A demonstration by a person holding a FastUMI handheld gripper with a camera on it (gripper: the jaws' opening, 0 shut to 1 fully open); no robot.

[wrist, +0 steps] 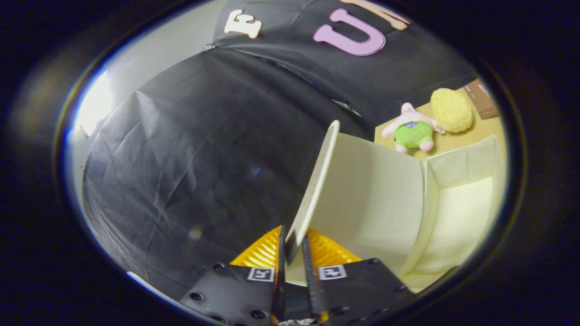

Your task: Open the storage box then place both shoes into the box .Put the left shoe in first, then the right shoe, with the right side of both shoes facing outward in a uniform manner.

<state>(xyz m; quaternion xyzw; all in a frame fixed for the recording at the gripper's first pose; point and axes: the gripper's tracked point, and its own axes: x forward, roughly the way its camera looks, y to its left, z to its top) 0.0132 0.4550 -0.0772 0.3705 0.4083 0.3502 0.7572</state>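
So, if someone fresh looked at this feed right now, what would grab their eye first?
First, the box lid, standing on edge between the fingers of the gripper, which are shut on its rim. Just past it lies the open storage box, its pale inside bare. Beyond the box, on the tan table, sit a pink and green plush toy and a yellow plush toy.

My gripper (294,253) fingers clamp the edge of the storage box lid (317,181), which stands raised ahead of them. Right of the lid lies the open storage box (457,199) — beyond it, on the table (480,131), two plush toys (414,131) side by side.
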